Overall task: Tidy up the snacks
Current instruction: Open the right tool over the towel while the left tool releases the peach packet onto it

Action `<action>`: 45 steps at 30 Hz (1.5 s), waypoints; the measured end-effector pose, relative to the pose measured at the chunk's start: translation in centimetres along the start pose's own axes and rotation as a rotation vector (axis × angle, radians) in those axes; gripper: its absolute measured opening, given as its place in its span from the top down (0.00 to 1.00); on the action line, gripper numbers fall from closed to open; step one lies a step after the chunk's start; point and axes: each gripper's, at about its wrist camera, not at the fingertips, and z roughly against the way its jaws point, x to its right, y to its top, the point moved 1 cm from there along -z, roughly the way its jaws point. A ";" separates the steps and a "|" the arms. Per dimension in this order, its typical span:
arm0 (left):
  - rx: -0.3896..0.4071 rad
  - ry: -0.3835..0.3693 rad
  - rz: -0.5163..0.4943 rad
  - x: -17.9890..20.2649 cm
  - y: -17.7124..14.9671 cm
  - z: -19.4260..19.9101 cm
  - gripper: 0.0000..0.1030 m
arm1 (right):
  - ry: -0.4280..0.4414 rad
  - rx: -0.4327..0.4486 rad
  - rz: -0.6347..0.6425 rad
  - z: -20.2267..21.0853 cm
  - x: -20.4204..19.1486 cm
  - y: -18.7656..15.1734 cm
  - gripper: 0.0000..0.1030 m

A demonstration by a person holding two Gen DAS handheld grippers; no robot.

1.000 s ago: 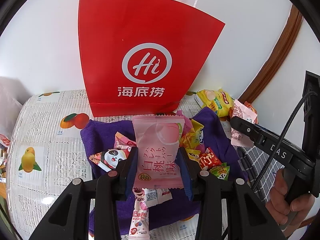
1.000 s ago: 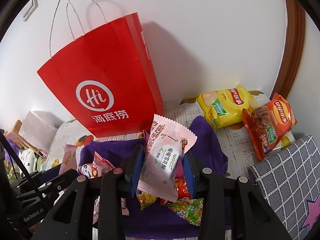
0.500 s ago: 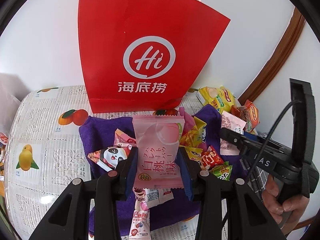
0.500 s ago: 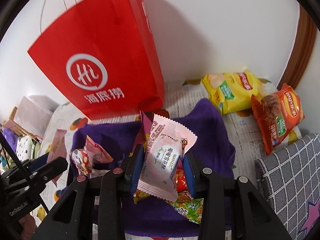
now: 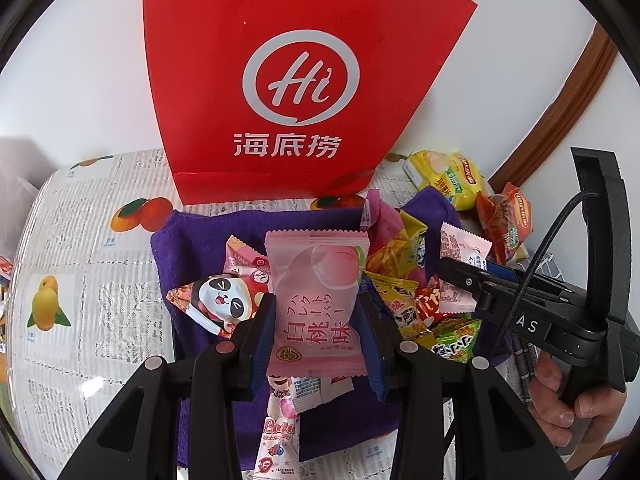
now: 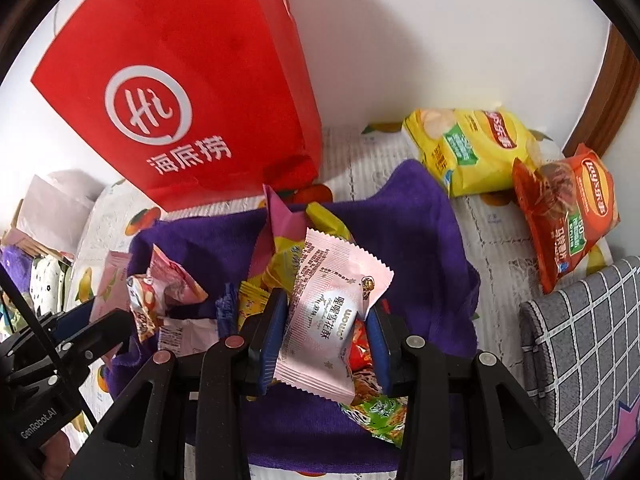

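Note:
My left gripper [image 5: 316, 320] is shut on a pink peach snack packet [image 5: 316, 288] and holds it above a purple cloth [image 5: 192, 248] strewn with several small snack packets. My right gripper [image 6: 326, 320] is shut on a pale pink snack packet [image 6: 332, 304] above the same cloth [image 6: 420, 240]. The right gripper with its packet also shows at the right of the left wrist view [image 5: 464, 268]. The left gripper shows at the lower left of the right wrist view [image 6: 100, 328]. A tall red paper bag [image 5: 296, 80] stands behind the cloth against the wall; it also shows in the right wrist view [image 6: 180, 92].
A yellow chip bag [image 6: 468, 148] and an orange chip bag [image 6: 568, 216] lie at the right by the wall. A grey checked cushion [image 6: 580, 328] sits at the right. The table has a fruit-print cover [image 5: 80, 260]. Clutter lies at the far left [image 6: 40, 240].
Both grippers have moved closer to the red bag, which now looms larger. The right gripper has swung left, nearer the left one. Both packets stay held.

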 end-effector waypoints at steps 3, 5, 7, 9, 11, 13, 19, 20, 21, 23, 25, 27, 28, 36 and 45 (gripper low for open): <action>-0.006 0.016 -0.004 0.1 -0.1 -0.3 0.64 | 0.004 -0.019 -0.007 -0.4 0.3 -0.1 0.61; -0.016 0.020 -0.006 0.1 -0.2 -0.6 0.64 | 0.000 -0.022 -0.010 -0.5 0.4 -0.1 0.61; -0.021 0.024 -0.009 0.1 -0.2 -0.8 0.64 | -0.001 -0.026 -0.009 -0.6 0.5 -0.1 0.61; -0.021 0.025 -0.015 0.2 -0.2 -0.8 0.64 | -0.002 -0.029 -0.012 -0.8 0.5 -0.1 0.60; -0.020 0.031 -0.021 0.2 -0.2 -0.7 0.64 | -0.007 -0.029 -0.007 -0.9 0.5 -0.1 0.60; -0.024 0.030 -0.021 0.2 -0.2 -0.8 0.64 | -0.015 -0.027 0.006 -1.1 0.3 -0.1 0.60; -0.038 0.027 -0.014 0.1 -0.2 -1.1 0.63 | -0.017 -0.029 0.026 -1.2 -0.2 -0.2 0.60; -0.038 0.027 -0.013 0.1 -0.2 -1.0 0.63 | -0.017 -0.032 0.028 -1.2 -0.2 -0.2 0.60; -0.039 0.026 -0.013 0.0 -0.2 -1.0 0.63 | -0.017 -0.034 0.029 -1.2 -0.2 -0.2 0.59; -0.041 0.023 -0.012 0.0 -0.1 -1.0 0.63 | -0.017 -0.033 0.032 -1.0 -0.3 -0.2 0.52; -0.039 0.021 -0.019 0.1 -0.1 -0.9 0.63 | -0.022 -0.018 0.037 -0.5 -0.4 -0.1 0.50; -0.039 0.026 -0.028 0.2 -0.1 -1.0 0.63 | -0.021 -0.005 0.044 0.0 -0.6 0.0 0.49; -0.041 0.025 -0.028 0.2 -0.1 -1.0 0.63 | -0.018 0.001 0.049 0.3 -0.7 0.1 0.48; -0.062 0.012 -0.022 0.2 0.0 -1.2 0.50 | -0.012 0.038 0.056 1.7 -1.3 0.2 0.45; -0.032 0.013 -0.025 0.4 0.4 -0.3 0.41 | -0.003 0.047 0.044 2.2 -1.3 0.2 0.44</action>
